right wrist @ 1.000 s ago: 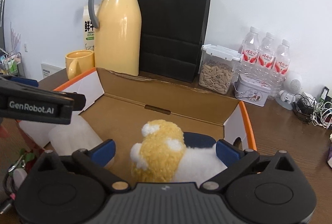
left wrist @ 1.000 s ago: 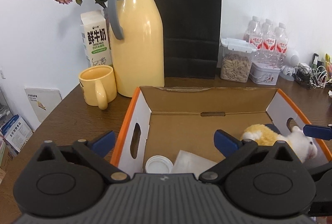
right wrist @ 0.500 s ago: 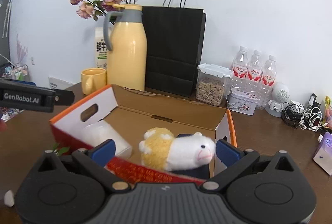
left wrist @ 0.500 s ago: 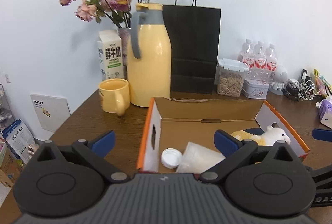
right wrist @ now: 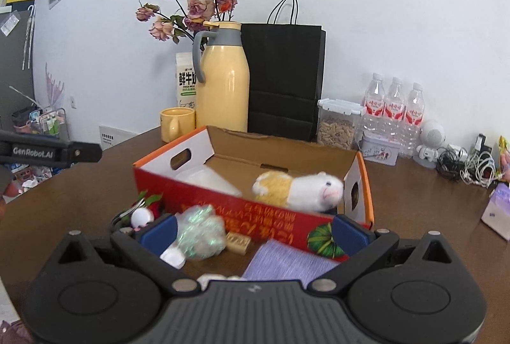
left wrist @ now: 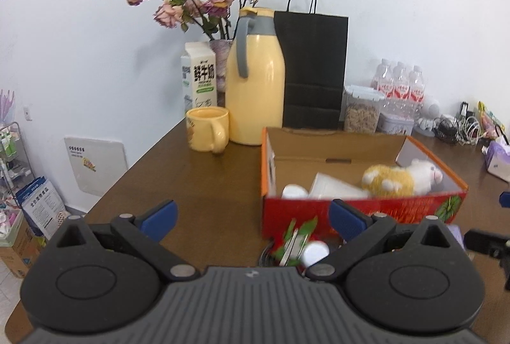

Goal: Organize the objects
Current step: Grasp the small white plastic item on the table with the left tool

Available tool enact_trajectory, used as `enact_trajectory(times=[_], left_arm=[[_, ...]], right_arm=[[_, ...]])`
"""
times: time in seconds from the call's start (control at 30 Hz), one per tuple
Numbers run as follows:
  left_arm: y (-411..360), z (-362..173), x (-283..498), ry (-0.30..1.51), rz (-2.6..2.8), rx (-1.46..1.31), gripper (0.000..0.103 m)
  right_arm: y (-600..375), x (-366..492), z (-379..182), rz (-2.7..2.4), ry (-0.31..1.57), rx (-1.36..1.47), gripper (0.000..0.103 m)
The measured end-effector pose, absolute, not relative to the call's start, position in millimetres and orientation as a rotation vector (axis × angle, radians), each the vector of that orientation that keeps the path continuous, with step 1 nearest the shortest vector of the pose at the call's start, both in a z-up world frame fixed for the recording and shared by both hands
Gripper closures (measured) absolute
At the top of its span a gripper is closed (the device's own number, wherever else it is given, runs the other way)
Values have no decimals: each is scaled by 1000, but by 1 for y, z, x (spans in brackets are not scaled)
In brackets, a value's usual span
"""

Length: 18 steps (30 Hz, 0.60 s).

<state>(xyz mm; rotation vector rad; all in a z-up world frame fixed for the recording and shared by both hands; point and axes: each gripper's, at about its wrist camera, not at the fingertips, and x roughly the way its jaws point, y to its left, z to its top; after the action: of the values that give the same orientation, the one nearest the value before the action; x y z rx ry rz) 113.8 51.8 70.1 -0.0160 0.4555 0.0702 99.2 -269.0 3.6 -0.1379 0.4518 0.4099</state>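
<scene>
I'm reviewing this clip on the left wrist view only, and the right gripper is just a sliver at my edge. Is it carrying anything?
Observer: No. The right gripper is open and grips nothing.
Operator: What is in front of it?
Observer: A purple cloth lies flat on the table, just before the red front wall of the box.
Operator: Anything else loose there?
Observer: A crumpled shiny wrapper with a small tan block beside it, both outside the box.
</scene>
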Motion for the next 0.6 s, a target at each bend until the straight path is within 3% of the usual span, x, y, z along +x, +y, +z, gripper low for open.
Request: enact_trajectory(times=[0.6], left_arm=[[69, 7, 69, 580, 61, -47, 0]], right_arm=[[-279, 70, -49, 375, 586, -104, 0]])
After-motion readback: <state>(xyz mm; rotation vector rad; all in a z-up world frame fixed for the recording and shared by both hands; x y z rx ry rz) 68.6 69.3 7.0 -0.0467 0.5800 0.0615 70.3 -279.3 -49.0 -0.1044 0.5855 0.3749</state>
